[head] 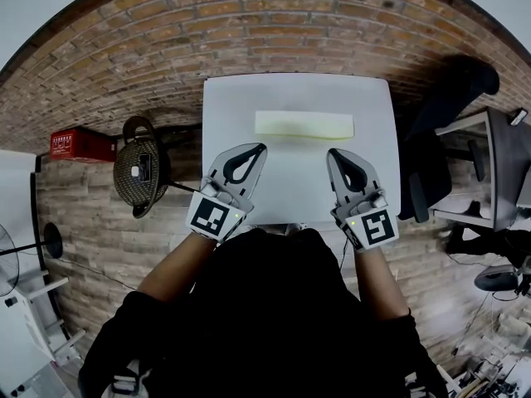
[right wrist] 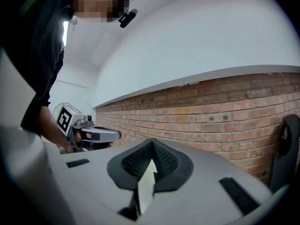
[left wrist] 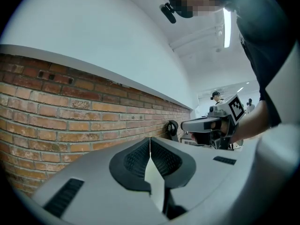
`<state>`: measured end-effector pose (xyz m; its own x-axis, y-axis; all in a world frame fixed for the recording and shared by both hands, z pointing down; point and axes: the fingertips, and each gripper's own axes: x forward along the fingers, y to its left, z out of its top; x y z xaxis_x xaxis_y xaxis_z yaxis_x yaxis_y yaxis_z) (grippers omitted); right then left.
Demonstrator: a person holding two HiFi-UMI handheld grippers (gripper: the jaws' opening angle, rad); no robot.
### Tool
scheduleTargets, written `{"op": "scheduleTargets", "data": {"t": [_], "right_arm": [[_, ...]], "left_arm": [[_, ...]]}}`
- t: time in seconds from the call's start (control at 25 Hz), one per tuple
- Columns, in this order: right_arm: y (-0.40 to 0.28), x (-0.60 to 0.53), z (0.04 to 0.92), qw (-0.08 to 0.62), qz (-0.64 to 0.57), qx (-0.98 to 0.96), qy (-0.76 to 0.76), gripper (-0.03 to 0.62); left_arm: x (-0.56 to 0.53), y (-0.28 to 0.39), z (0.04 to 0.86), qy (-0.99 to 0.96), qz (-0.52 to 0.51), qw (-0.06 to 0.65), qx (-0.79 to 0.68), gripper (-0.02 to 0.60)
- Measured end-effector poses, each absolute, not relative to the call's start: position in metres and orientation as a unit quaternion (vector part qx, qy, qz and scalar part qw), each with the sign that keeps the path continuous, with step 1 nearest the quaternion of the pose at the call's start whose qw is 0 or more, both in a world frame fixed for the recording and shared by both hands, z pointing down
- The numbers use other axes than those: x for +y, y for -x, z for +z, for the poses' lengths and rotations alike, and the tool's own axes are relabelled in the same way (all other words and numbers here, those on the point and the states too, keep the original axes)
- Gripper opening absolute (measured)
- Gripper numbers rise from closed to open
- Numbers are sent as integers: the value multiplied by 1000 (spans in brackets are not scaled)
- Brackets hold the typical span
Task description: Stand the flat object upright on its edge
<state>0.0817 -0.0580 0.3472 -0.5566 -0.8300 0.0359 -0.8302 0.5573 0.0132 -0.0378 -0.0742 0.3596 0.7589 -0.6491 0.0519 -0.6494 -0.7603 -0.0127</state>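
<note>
Task thing: pale yellow flat object (head: pixel 304 124), a long narrow slab, sits on the far half of the white surface (head: pixel 224 106), long side running across, nothing touching it.
Pose of slab: can't call it. From steeply above it shows as a thin strip. That could be a narrow slab lying flat or a wider one standing on its long edge. Neither gripper view shows it.
Left tongs (head: pixel 260 147): together and empty, tips meeting in the left gripper view. They are held level over the near half of the surface, pointing toward the slab's left end, well short of it.
Right tongs (head: pixel 332 152): together and empty, same story in the right gripper view. They are over the near half, aimed at the slab's right end, also well apart from it.
Hands: both close to the person's body, one on each side, roughly symmetric.
Step in hand: judged open. This fits tongs parked ahead of reaching for a slab that lies flat, and equally tongs drawn back from a slab standing on its edge.
Next move: not settled by this view. In either case the slab looks light and easy to knock, so anything near it wants slow, even contact from both sides.
Surroundings: brick wall, woven basket (head: pixel 141 168) left of the surface, black chair (head: pixel 448 98) right.
</note>
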Motion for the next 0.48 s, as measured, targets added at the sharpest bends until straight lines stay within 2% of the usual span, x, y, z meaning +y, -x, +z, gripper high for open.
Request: {"op": "scheduleTargets", "data": {"t": [0.48], "right_arm": [[-83,-59,349,22,5,-883,-468,5]], "left_arm": [[-75,41,360,-936,30,1,-351,20]]}}
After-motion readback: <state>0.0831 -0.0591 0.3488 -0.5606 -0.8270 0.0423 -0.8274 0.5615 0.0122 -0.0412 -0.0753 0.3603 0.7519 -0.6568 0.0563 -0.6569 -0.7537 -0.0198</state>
